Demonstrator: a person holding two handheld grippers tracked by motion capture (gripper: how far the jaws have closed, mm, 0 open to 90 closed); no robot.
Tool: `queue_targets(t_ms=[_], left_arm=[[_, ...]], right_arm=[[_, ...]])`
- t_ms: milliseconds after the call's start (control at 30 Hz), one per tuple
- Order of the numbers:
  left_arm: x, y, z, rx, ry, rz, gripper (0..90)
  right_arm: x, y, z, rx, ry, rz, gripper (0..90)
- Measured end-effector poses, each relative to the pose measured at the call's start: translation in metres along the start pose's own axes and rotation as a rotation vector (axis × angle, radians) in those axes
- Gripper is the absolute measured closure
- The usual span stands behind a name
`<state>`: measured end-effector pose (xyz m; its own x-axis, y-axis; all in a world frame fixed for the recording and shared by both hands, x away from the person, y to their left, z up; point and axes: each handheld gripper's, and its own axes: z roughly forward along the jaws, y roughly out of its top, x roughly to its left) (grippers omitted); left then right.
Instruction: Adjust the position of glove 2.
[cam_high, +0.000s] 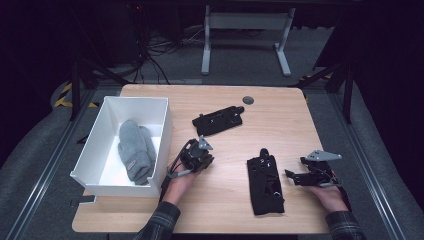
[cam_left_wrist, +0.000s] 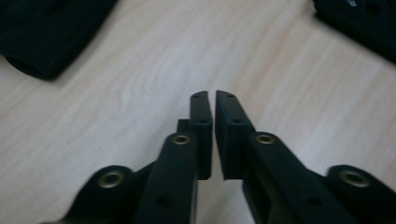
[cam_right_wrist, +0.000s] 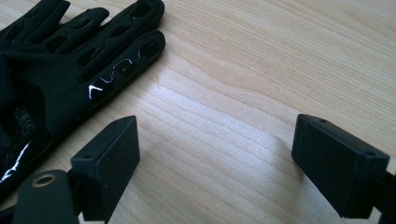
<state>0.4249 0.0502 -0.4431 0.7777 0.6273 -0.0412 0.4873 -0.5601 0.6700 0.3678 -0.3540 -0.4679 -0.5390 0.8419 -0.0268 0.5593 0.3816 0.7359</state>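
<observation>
A black glove with slotted fingers and thin glossy lines lies flat on the wooden table, just off the left side of the right gripper, whose jaws stand wide apart over bare wood, holding nothing. The left gripper, beside the white box, has its jaws nearly together and empty, aimed between this glove and a second black glove. Open tabletop lies ahead of both.
</observation>
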Motion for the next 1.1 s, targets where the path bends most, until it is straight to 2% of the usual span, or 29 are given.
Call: queue_targets(t_ms=[133, 333, 500, 533, 567, 667, 700, 767, 900, 1000, 1100], left_arm=[[0.016, 0.017, 0.007, -0.01, 0.022, -0.013, 90.0], [0.044, 0.04, 0.022, -0.053, 0.064, -0.041, 90.0], [0.064, 0.051, 0.037, -0.028, 0.094, -0.053, 90.0], [0.064, 0.051, 0.037, -0.028, 0.094, -0.053, 90.0], [0.07, 0.052, 0.041, -0.017, 0.106, -0.054, 90.0], [0.079, 0.052, 0.047, 0.001, 0.108, -0.067, 90.0], [0.081, 0.052, 0.049, 0.011, 0.109, -0.068, 90.0], [0.082, 0.05, 0.051, 0.0, 0.101, -0.091, 90.0], [0.08, 0.05, 0.05, 0.012, 0.089, -0.086, 90.0], [0.07, 0.048, 0.047, 0.025, 0.069, -0.066, 90.0], [0.063, 0.045, 0.045, 0.021, 0.049, -0.073, 90.0]], right_arm=[[0.0, 0.0, 0.0, 0.0, 0.0, 0.0, 15.7], [0.0, 0.0, 0.0, 0.001, 0.0, -0.001, 15.7], [0.0, 0.0, 0.0, 0.0, 0.0, 0.0, 15.7], [0.0, 0.0, 0.0, 0.0, 0.0, 0.0, 15.7], [0.0, 0.0, 0.0, 0.0, 0.0, 0.001, 15.7], [0.0, 0.0, 0.0, 0.0, 0.0, 0.0, 15.7], [0.0, 0.0, 0.0, 0.0, 0.0, 0.001, 15.7], [0.0, 0.0, 0.0, 0.0, 0.0, 0.0, 15.7], [0.0, 0.0, 0.0, 0.0, 0.0, 0.0, 15.7], [0.0, 0.0, 0.0, 0.0, 0.0, 0.0, 15.7], [0.0, 0.0, 0.0, 0.0, 0.0, 0.0, 15.7]])
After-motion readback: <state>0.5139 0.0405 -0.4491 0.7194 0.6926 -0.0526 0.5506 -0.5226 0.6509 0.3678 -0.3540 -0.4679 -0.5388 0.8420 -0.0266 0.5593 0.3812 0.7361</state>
